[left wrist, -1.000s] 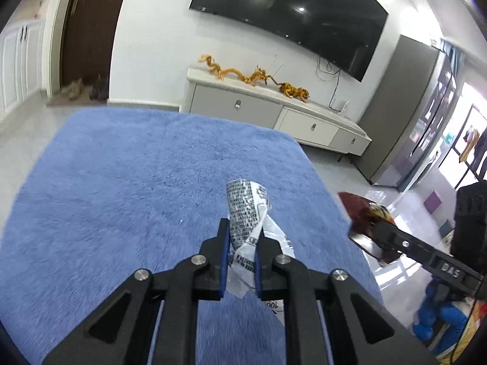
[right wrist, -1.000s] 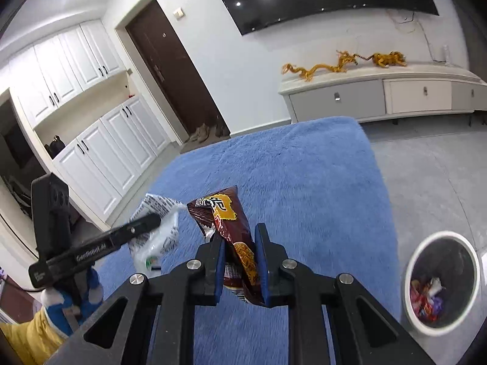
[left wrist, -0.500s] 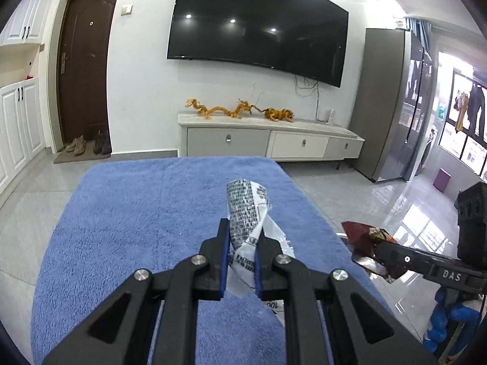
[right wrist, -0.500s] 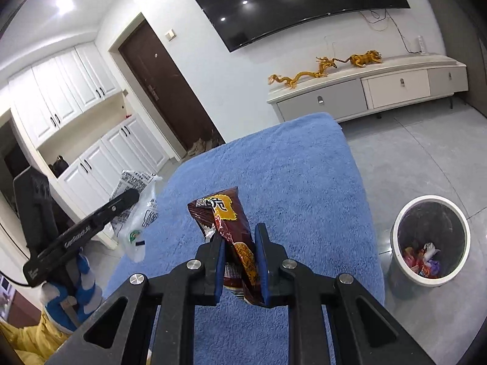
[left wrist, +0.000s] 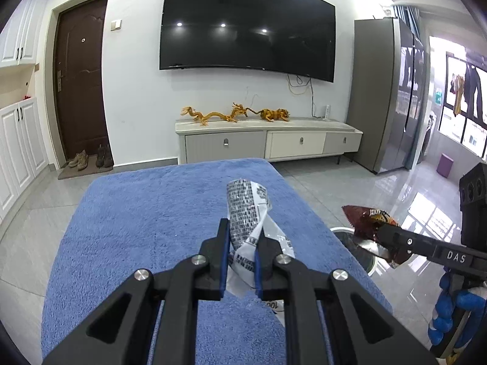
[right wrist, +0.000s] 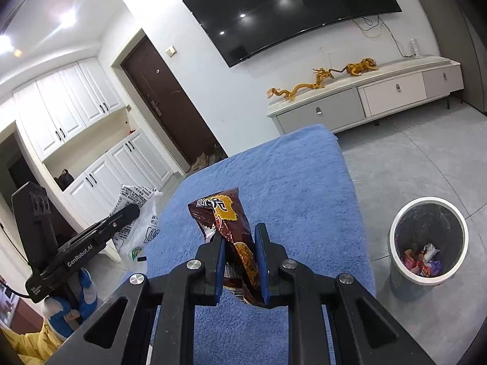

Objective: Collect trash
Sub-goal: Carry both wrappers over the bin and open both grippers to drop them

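Both grippers have lifted higher off the blue rug point(left wrist: 146, 219), more of the room showing now. Left gripper point(left wrist: 242, 246), jaws pinching the white printed wrapper point(left wrist: 248, 213), hovers above the rug. Right gripper point(right wrist: 240, 252), jaws clamped on the brown snack bag point(right wrist: 225, 222), hangs over the rug's edge, the white trash bin point(right wrist: 395, 273) just beside it holding colourful wrappers.
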`<state>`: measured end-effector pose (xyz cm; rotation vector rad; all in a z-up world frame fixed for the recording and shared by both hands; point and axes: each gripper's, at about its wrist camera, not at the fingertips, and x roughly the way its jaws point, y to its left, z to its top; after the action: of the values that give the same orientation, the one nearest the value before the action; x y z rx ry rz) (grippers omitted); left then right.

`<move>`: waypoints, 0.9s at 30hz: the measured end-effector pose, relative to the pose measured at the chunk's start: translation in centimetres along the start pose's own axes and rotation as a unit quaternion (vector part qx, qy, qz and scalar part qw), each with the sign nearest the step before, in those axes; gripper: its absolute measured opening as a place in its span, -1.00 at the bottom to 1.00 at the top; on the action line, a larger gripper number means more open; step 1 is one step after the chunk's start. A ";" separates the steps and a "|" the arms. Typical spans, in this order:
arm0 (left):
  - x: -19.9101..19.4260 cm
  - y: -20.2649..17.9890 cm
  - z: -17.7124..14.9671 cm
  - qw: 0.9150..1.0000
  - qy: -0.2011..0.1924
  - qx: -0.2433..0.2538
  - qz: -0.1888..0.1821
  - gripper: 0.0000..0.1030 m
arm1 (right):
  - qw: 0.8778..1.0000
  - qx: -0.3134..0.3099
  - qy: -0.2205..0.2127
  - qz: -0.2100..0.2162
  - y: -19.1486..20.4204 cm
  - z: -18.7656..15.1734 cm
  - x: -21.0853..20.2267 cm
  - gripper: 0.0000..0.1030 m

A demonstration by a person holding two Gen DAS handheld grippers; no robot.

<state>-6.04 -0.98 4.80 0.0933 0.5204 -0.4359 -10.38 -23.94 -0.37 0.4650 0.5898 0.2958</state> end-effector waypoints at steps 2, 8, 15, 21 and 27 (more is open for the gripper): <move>0.5 -0.7 0.1 1.000 0.004 0.007 0.001 -0.76 | 1.000 0.007 -0.005 -0.002 -0.7 0.0 -0.4 -0.67; 2.5 -3.4 0.3 0.999 0.024 0.034 0.003 -0.75 | 0.999 0.040 -0.019 -0.015 -4.1 -0.3 -1.4 -0.67; 5.9 -7.2 0.6 0.996 0.050 0.074 -0.011 -0.75 | 0.996 0.082 -0.031 -0.034 -8.6 -0.8 -2.2 -0.66; 9.9 -11.7 0.9 0.990 0.078 0.116 -0.032 -0.75 | 0.990 0.126 -0.041 -0.056 -13.4 -1.4 -2.7 -0.66; 14.8 -17.2 1.0 0.980 0.101 0.161 -0.054 -0.74 | 0.980 0.174 -0.043 -0.090 -19.0 -1.8 -3.0 -0.66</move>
<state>-1.40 -22.37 -1.33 0.4251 0.6545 -0.6190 -11.22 -40.81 -9.81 0.7537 0.5964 -0.0025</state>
